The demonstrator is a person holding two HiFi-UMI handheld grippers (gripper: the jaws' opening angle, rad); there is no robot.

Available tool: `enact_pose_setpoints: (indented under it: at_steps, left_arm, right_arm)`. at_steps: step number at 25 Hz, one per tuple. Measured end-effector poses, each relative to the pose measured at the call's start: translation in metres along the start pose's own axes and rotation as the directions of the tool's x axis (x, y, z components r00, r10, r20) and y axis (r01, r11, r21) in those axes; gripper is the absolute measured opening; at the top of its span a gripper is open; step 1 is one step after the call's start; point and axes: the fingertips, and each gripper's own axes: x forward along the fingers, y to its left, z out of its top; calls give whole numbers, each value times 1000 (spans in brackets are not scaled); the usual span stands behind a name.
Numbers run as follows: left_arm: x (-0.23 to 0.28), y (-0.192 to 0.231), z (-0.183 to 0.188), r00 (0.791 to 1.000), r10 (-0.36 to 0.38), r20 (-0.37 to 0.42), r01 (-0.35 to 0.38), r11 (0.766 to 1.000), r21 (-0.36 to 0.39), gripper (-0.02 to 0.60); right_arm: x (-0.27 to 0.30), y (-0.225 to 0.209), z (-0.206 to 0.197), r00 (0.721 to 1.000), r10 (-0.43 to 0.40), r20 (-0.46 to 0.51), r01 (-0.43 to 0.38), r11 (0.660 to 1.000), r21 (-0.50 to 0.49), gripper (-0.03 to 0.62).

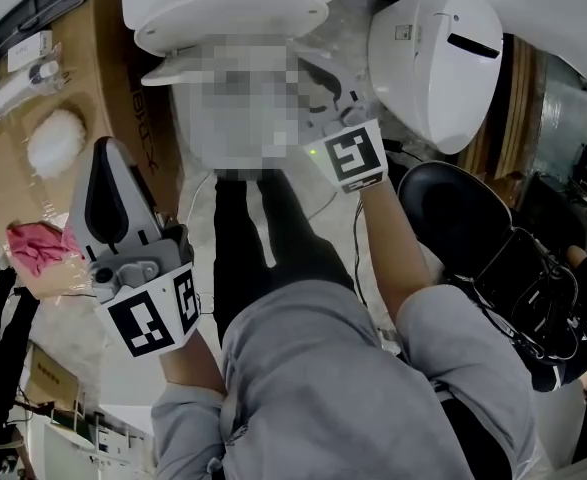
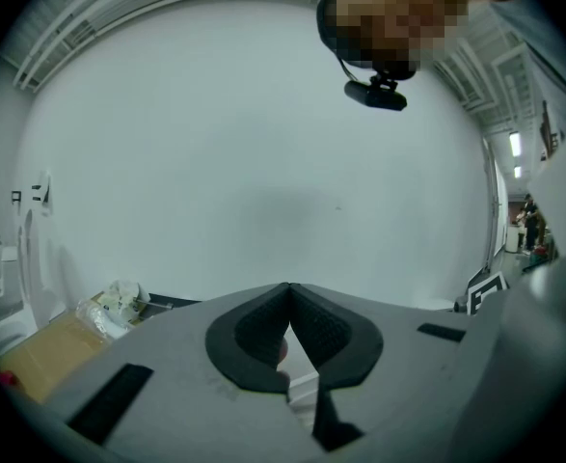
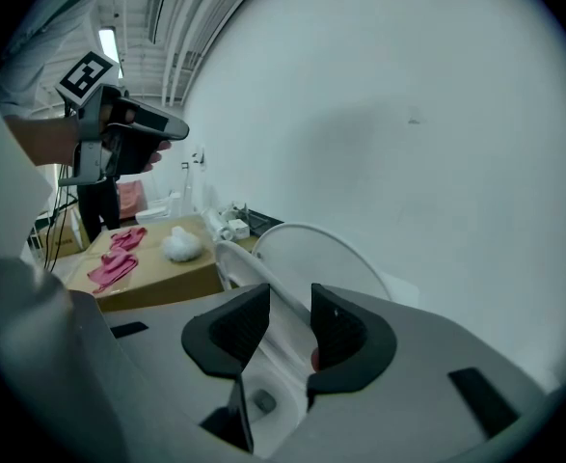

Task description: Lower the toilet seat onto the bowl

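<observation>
A white toilet stands at the top of the head view, its lid [image 1: 228, 8] up and the seat [image 1: 168, 68] just below it; a mosaic patch covers the bowl. My right gripper [image 1: 321, 73] reaches to the seat's right side. In the right gripper view the raised seat's rim [image 3: 239, 263] runs between the pads [image 3: 333, 331], which close on it, with the lid [image 3: 326, 258] behind and the bowl [image 3: 263, 398] below. My left gripper [image 1: 110, 153] is held off to the left of the toilet, shut [image 2: 288, 287] with nothing in it.
A second white toilet part [image 1: 438, 63] stands at the right, with a black chair [image 1: 473, 218] below it. A cardboard box [image 1: 68, 63] at the left carries a pink cloth [image 1: 35, 246] and a white wad [image 1: 53, 140]. The person's legs fill the lower middle.
</observation>
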Motion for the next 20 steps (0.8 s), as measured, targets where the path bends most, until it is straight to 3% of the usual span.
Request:
enact_pose_setpoints:
  at_steps: [20]
  left_arm:
    - [-31, -20, -31, 999, -21, -26, 21, 1000, 6, 0]
  right_arm:
    - [-51, 72, -59, 994, 93, -66, -94, 995, -26, 121]
